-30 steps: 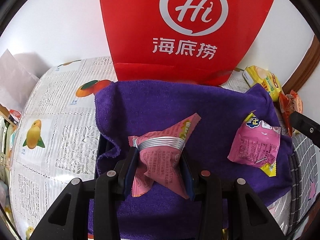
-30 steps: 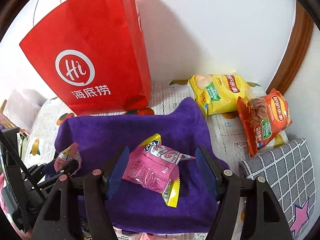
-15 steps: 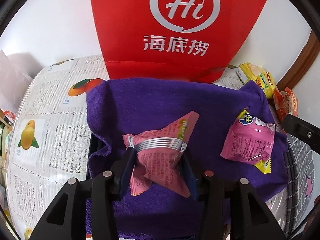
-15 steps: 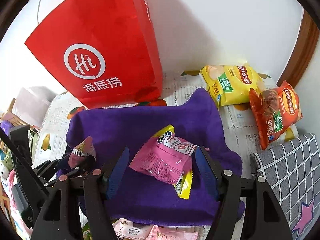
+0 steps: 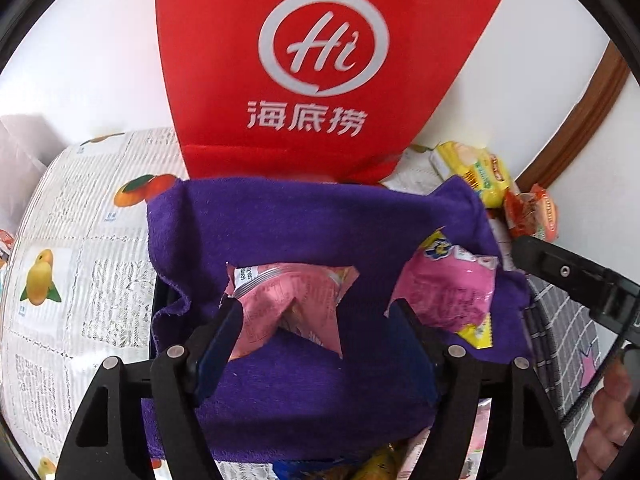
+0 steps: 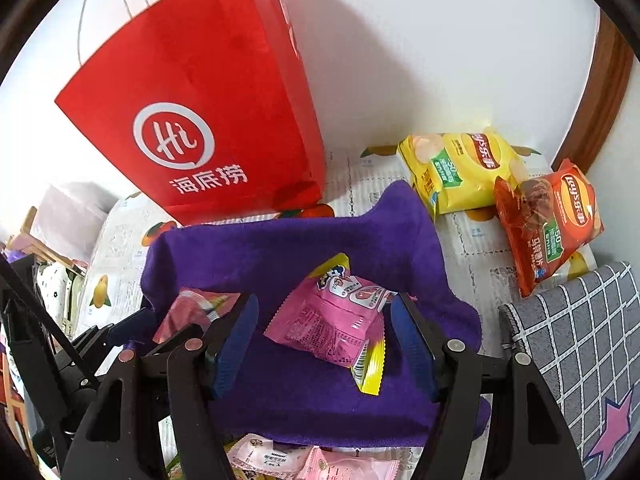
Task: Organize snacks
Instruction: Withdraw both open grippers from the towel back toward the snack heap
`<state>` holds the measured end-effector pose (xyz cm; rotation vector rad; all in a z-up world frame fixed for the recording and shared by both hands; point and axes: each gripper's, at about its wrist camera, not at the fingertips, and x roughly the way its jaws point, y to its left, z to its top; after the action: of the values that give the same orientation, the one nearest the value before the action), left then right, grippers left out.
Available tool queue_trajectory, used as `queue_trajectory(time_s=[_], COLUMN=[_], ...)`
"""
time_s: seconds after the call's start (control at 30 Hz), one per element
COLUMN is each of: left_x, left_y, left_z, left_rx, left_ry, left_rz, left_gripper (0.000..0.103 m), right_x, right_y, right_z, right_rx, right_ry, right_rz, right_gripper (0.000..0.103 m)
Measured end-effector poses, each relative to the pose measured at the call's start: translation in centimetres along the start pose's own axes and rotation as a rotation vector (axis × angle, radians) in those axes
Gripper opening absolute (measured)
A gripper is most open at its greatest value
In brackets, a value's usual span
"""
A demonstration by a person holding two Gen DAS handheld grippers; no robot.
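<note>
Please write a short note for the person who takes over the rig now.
Left gripper: open, a crumpled pink packet between its jaws, not clamped.
Right gripper: open around the pink packet with yellow ends.
Both packets lie on the purple towel.
The yellow chip bag and orange chip bag lie by the wall, near the red bag.
Nothing looks sorted yet; probably grip the packets next.

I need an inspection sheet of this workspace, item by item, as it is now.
Surface: fruit-print tablecloth, purple towel spread on it.
Job's things: pink packet and pink-yellow packet on the towel; yellow chip bag and red chip bag by the wall.
Clutter: loose packets at the near edge; grey checked mat.
Grippers: left tongs open around the pink packet; right tongs open around the pink-yellow packet.
Cables: one black cable, right side.
Surroundings: red paper bag upright at the white wall; brown frame.
</note>
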<state>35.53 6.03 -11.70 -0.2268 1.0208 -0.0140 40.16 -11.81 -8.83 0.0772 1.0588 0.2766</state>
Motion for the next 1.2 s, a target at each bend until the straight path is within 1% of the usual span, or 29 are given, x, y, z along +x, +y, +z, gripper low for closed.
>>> queue_trajectory(time_s=[0.17,0.37,0.5,0.63,0.7,0.77,0.9,1.0,1.2], left_x=[-0.8,-1.1,-1.6,-2.0,-2.3,-2.7,-4.3,-5.7,-8.9], left_y=[0.3,0.3,0.3,0.4,0.4,0.2,-0.5,-1.0,-2.1], left_z=[0.1,0.1,0.1,0.1,0.1,0.1,-0.1,-0.2,-0.6], left_rx=[0.001,-0.003,-0.009,-0.022,-0.030,-0.031,-0.016,0.002,0.023], left_ry=[-0.013,0.003,0.005,0.006,0.012,0.008,-0.018,-0.043,-0.102], left_rz=[0.009,0.022,0.033,0.029,0.029,0.024,0.013,0.004,-0.022], left_gripper=[0.074,0.074,0.074,0.074,0.074,0.074,0.074,0.074,0.074], right_x=[-1.1,-3.0,-3.9,-4.9,-5.1,-5.4,-6.3,-7.2,-8.0], right_y=[0.5,1.2,1.3,1.2,0.9,0.3,-0.9,-1.7,-1.6], right_z=[0.0,-0.3,-1.5,-4.7,-6.9,-8.8,-13.1,-15.8,-19.9], right_rx=[-0.018,-0.036,-0.030,-0.052,-0.064,-0.044,-0.036,-0.027,-0.080], right_ry=[-0.036,-0.091,-0.079,-0.069,-0.036,-0.018,-0.013,-0.018,-0.014], right_rz=[0.018,0.031,0.061,0.057,0.067,0.079,0.063,0.074,0.071], right_gripper=[0.068,0.068,0.068,0.068,0.068,0.068,0.068,0.068,0.068])
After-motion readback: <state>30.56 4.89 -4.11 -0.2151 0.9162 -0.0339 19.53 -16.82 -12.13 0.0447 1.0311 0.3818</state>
